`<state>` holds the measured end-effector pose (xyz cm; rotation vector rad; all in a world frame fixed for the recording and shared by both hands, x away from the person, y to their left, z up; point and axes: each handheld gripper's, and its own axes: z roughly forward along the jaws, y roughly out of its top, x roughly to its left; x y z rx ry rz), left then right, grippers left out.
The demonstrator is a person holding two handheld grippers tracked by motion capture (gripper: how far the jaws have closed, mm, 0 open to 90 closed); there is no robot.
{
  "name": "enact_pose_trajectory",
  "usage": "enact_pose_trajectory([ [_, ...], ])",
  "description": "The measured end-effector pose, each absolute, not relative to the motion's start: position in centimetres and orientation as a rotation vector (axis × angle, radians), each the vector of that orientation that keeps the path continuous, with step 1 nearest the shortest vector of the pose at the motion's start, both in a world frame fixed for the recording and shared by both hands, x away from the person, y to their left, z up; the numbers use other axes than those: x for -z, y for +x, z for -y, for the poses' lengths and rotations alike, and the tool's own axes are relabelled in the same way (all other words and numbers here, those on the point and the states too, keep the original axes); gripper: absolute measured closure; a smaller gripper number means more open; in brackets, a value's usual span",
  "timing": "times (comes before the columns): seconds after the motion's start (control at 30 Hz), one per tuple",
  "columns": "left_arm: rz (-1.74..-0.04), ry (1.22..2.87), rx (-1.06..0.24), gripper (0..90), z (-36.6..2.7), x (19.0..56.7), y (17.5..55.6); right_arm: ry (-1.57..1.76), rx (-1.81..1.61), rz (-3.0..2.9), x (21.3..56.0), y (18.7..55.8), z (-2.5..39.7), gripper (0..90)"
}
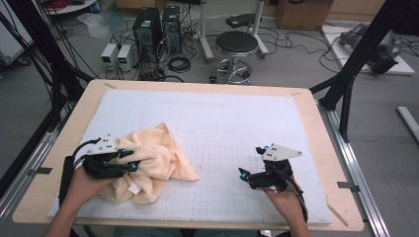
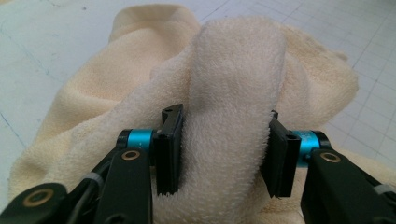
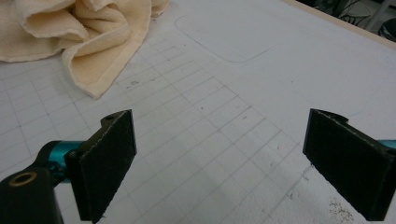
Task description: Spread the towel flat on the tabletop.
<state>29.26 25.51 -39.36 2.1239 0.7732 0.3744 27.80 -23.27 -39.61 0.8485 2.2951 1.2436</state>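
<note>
The left tongs (image 2: 219,154), lying low and level, are clenching a thick fold of the fluffy cream towel (image 2: 233,79) bunched around them. The right tongs (image 3: 219,163) are hovering released over the gridded white surface (image 3: 224,107), towel well to their left.

Left tool (image 1: 129,159) low at the near left of the tabletop, held by the left hand (image 1: 85,183), forearm coming in from the bottom edge; jaws pressed in on a thick fold between them. Right tool (image 1: 243,174) at the near right, held by the right hand (image 1: 282,197), pointing left, jaws spread wide with nothing between.
</note>
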Motion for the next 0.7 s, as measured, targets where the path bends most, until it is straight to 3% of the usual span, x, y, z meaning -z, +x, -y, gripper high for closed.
enact_pose_trajectory([
  [0.4,-0.788,2.151,-0.406,68.4,-24.8,39.6,29.3,0.854,-1.236,-2.306,39.8,27.9,22.9,9.0],
  [0.7,-0.781,2.152,-0.420,72.9,-24.2,39.1,29.1,0.853,-1.235,-2.311,39.9,28.0,23.0,8.9],
])
